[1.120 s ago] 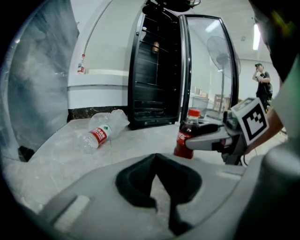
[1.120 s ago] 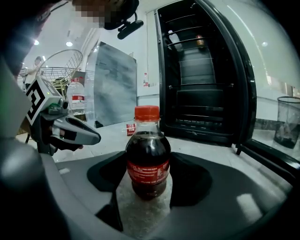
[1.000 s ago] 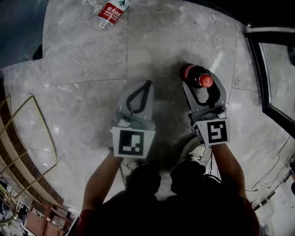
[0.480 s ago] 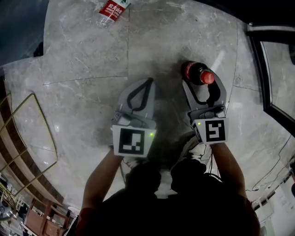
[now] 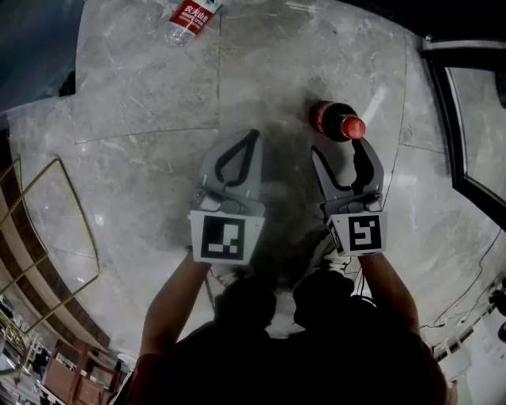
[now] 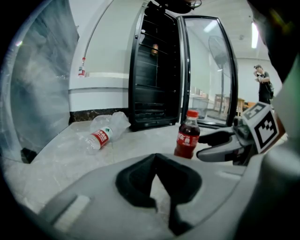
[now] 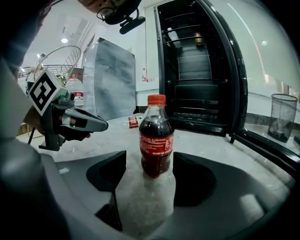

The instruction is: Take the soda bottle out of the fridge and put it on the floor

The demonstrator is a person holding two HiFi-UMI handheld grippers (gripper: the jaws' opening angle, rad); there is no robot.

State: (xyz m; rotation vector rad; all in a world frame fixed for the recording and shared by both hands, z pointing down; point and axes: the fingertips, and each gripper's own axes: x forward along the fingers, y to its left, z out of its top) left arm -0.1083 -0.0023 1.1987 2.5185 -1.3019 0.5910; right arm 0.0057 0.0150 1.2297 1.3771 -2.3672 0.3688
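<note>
**Soda bottle upright on the floor, clear of both grippers**

The soda bottle (image 5: 336, 123) stands upright on the marble floor (image 5: 142, 95) in front of the open fridge (image 7: 197, 70), red cap on and dark drink filling it almost to the neck. Judged from that, it is fairly heavy for its size and its plastic wall should be firm rather than squashy. The smooth surface may be slick if it is cold and damp. Being tall on a narrow base, it would tip easily on polished stone. The best hold looks to be across the labelled middle, low enough to keep it steady and not up on the thin neck.

On the bottle's side away from the fridge, the right gripper (image 5: 337, 150) has its jaws spread wide. The bottle is just beyond their tips, touching neither pad. The left gripper (image 5: 251, 136), farther from the fridge door, has its jaws pressed together on nothing. A clear water bottle (image 5: 190, 20) lies on its side on the floor before the fridge, well apart from the soda
</note>
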